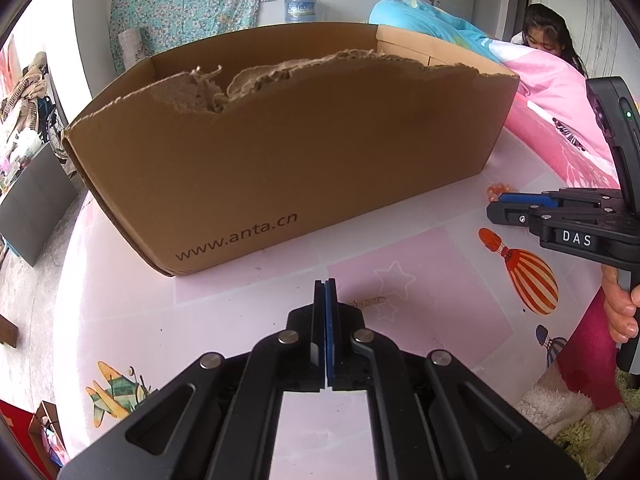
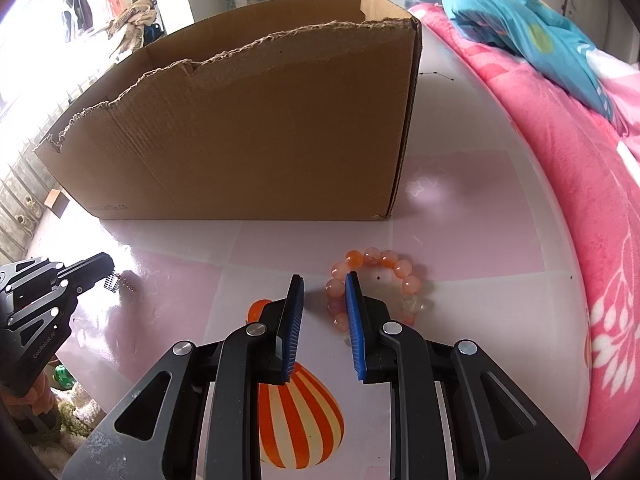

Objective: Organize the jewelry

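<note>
A bracelet of orange and pink beads [image 2: 394,266] lies on the pink tabletop in front of a torn cardboard box [image 2: 248,132]. My right gripper [image 2: 324,278] stands open over the bracelet's left side, with a few beads between the blue pads and a gap still showing. From the left wrist view the right gripper [image 1: 493,204] shows side-on, with beads [image 1: 496,190] at its tip. My left gripper [image 1: 326,283] is shut. A thin gold chain [image 1: 370,302] runs out from behind its right finger. I cannot tell if the chain is pinched.
The box [image 1: 280,152] is open-topped with a ragged front wall. A pink quilt [image 2: 580,184] rises along the table's right side. A person [image 1: 548,36] sits beyond it. A hand [image 1: 620,312] grips the right tool's handle. Balloon prints [image 1: 528,280] mark the tabletop.
</note>
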Motion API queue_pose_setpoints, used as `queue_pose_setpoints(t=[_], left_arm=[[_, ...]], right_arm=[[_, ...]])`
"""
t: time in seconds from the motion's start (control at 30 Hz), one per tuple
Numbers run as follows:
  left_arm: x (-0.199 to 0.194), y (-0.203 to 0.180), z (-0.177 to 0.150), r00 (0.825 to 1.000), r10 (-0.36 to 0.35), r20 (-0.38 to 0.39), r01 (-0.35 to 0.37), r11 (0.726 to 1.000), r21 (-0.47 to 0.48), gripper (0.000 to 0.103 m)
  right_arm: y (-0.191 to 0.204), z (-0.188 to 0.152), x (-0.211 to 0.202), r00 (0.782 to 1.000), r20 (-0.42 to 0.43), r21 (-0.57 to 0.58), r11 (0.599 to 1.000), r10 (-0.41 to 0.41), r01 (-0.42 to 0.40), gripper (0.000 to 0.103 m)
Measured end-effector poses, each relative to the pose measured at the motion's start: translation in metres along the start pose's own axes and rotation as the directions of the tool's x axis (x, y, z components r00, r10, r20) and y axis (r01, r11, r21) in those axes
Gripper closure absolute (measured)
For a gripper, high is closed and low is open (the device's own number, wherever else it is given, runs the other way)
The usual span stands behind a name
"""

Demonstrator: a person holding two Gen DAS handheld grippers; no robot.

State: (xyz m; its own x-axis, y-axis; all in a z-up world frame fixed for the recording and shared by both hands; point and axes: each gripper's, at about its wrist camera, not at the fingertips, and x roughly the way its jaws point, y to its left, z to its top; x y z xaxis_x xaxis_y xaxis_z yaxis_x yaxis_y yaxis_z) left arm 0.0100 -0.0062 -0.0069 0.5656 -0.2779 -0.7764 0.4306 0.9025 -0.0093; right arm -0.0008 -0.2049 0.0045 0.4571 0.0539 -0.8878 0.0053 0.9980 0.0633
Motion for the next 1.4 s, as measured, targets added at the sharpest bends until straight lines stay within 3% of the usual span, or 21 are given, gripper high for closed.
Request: queue_pose_setpoints(t=[0.37,0.5,0.73,1.4], left_arm=[[-0.004,0.006,-0.001,0.999,-0.038,0.029,0.038,0.999,-0.024,0.101],[-0.007,0.008,-0.001,0.998,-0.046,0.044,0.048,0.998,-0.042,0.081],[-0.016,0.01,-0.001,0.996,-0.048,0.077,0.052,0.998,-0.044,0.062],[-0.023,0.01,-0.018,0.992,-0.082,0.097,0.086,0.996,-0.039,0.043]], right_arm=[[0.011,-0.001,0.002,0.999,0.01,0.006,0.999,0.04,-0.04,0.081],[0.01,-0.002,0.002,0.999,0.011,0.019,0.999,0.051,-0.052,0.08],[0.012,-0.001,0.002,0.997,0.011,0.03,0.996,0.08,-0.08,0.071],[0.011,-0.002,0.002,0.994,0.023,0.051,0.993,0.109,-0.11,0.063]])
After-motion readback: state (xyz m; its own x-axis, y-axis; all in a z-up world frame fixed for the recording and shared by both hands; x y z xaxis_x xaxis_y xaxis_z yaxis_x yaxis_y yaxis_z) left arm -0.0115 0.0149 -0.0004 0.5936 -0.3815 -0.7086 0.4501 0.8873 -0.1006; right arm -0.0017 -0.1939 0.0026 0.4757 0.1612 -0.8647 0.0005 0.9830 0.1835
